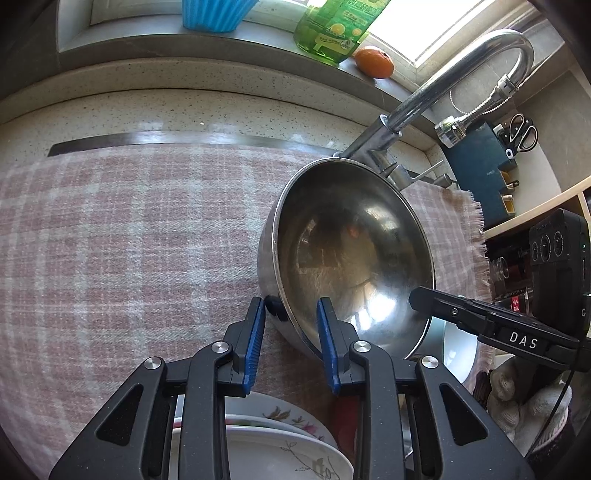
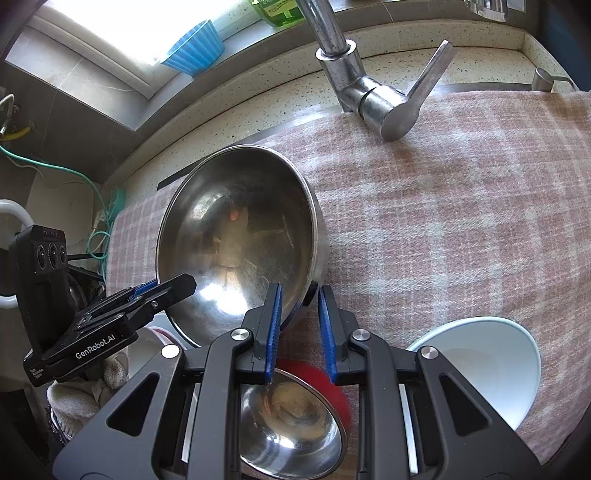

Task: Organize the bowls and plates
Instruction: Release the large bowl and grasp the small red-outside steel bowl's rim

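A large steel bowl (image 1: 351, 254) is tilted above the pink plaid cloth (image 1: 129, 240). My left gripper (image 1: 291, 343) straddles its near rim, jaws apart on each side of the wall. My right gripper (image 2: 299, 328) straddles the opposite rim of the same bowl (image 2: 240, 229), also with a gap. Below the left gripper lie stacked white floral plates (image 1: 280, 450). Below the right gripper sit a small steel bowl (image 2: 291, 421) over something red and a white bowl (image 2: 491, 362).
A chrome faucet (image 1: 454, 85) rises behind the bowl. On the window sill stand a blue ribbed cup (image 1: 214, 14), a green bottle (image 1: 332, 29) and an orange (image 1: 375, 61). A dark holder with scissors (image 1: 517, 133) stands at right.
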### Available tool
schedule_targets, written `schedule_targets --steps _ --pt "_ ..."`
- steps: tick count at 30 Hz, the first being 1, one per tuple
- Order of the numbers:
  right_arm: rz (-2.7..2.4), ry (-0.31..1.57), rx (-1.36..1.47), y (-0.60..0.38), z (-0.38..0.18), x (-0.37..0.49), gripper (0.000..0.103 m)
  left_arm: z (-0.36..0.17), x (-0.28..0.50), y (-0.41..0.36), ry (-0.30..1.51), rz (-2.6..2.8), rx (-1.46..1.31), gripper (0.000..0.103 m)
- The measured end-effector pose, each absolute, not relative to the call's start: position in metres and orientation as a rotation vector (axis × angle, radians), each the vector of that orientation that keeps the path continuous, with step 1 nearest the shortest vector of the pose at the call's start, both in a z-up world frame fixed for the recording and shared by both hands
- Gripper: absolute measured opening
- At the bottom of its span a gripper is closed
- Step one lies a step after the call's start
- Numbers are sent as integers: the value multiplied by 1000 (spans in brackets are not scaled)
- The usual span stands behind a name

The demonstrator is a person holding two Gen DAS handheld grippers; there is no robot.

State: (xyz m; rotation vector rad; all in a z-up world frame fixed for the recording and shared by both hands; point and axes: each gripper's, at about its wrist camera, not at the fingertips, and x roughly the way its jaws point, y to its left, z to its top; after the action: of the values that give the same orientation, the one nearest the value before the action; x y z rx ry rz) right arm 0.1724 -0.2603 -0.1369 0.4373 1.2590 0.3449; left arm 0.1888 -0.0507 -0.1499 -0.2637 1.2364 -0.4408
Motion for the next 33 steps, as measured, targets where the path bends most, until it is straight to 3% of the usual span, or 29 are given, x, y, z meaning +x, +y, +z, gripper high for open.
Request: schedule_targets --steps 8,33 --pt "339 1233 435 -268 -130 168 28 -144 186 -45 1220 -427 -257 27" --pt "383 1120 516 -301 -96 92 28 -124 146 -36 1189 -475 -288 27"
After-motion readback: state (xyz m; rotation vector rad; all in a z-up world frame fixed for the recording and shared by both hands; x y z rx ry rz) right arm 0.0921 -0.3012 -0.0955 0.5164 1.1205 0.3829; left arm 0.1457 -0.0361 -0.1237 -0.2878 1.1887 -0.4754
